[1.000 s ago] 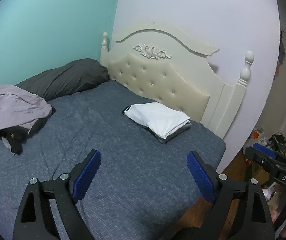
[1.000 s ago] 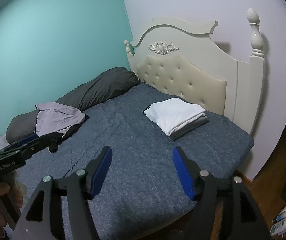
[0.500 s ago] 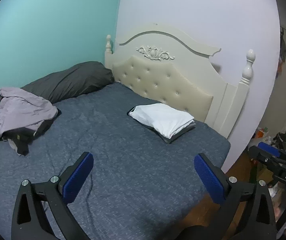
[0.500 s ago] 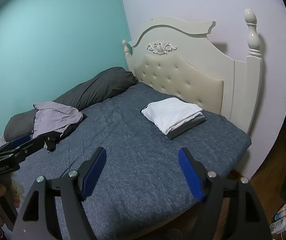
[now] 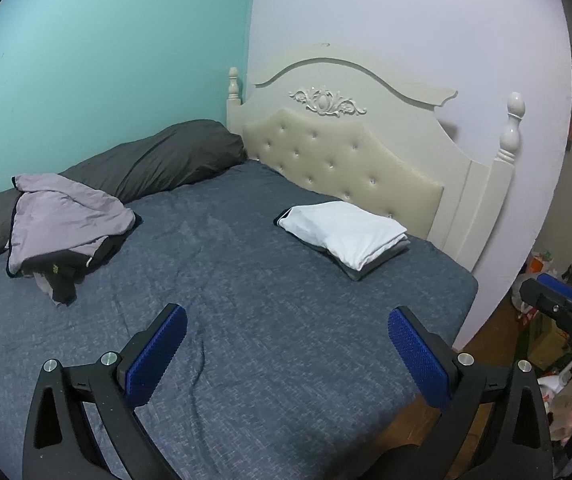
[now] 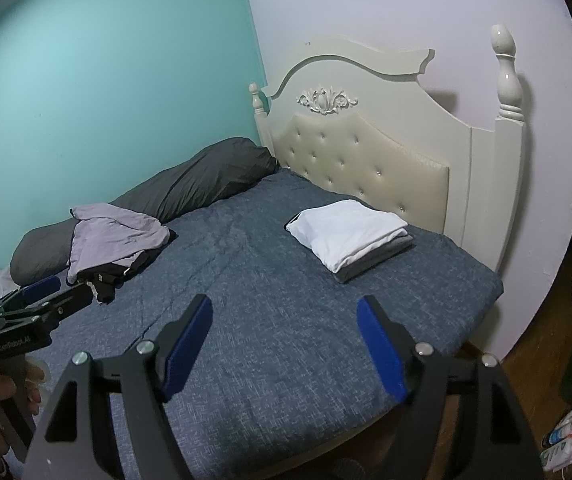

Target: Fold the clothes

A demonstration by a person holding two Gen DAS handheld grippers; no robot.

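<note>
Bed (image 5: 246,280), blue cover: folded stack (image 5: 346,236) near headboard, unfolded pile (image 5: 66,232) at far side. L claw (image 5: 286,344) & R claw (image 6: 286,340) both spread wide, empty, touching nothing.

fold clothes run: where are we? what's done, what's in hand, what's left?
Done: a folded stack, white on top of grey, sits squared near the headboard. In hand: nothing; the left gripper and right gripper are both open and empty above the bed. Left: a crumpled pile, a lilac garment over dark ones, lies unfolded by the dark pillow. How many pieces it holds can't be told.
</note>
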